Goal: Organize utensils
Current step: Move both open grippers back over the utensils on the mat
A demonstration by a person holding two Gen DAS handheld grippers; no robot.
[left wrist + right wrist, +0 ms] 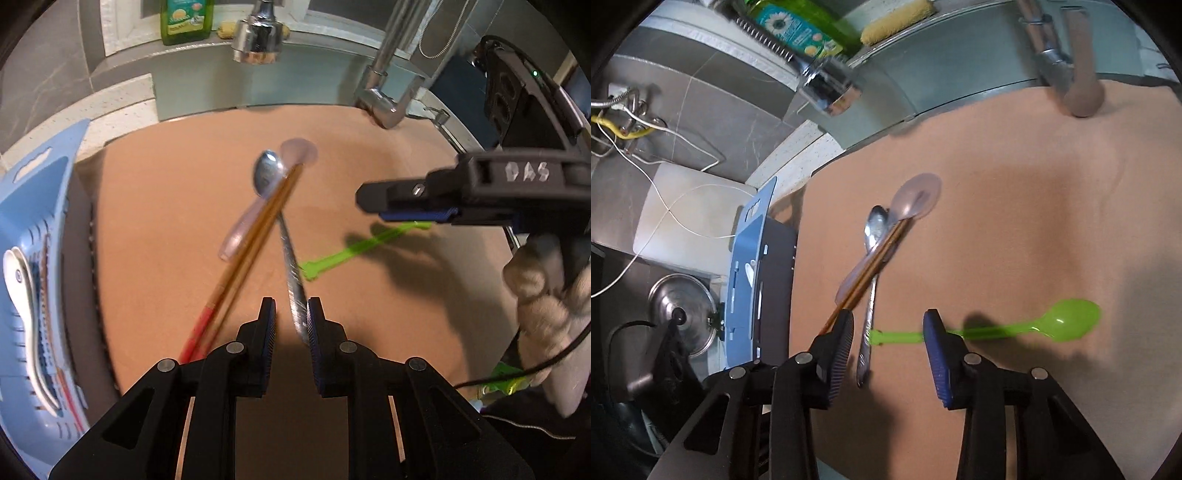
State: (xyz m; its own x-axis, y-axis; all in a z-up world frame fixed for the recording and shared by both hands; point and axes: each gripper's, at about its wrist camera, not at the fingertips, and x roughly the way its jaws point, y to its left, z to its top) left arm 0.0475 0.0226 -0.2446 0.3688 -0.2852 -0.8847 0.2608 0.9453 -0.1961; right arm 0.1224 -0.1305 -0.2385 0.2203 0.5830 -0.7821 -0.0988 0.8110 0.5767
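Note:
On the brown mat (pixel 155 206) lie a metal spoon (pixel 266 173), a pair of wooden chopsticks (pixel 255 251) with red ends, a clear plastic spoon (pixel 236 236) and a green plastic spoon (pixel 332 258). The first three cross each other in a pile. My left gripper (pixel 290 310) is open, with the metal spoon's handle in the gap beside the right pad. My right gripper (pixel 888 317) is open above the green spoon (pixel 1067 321), whose handle runs under its right finger. The metal spoon (pixel 875 225) and chopsticks (pixel 875 266) lie by its left finger. It also shows in the left wrist view as the right gripper (pixel 369 206).
A blue slotted utensil holder (pixel 33 240) with a white spoon (pixel 26 295) in it stands at the mat's left edge. A faucet head (pixel 256 33) hangs over the back, beside a green soap bottle (pixel 184 18). A pot lid (pixel 679 314) lies left. A gloved hand (pixel 546 295) holds the right gripper.

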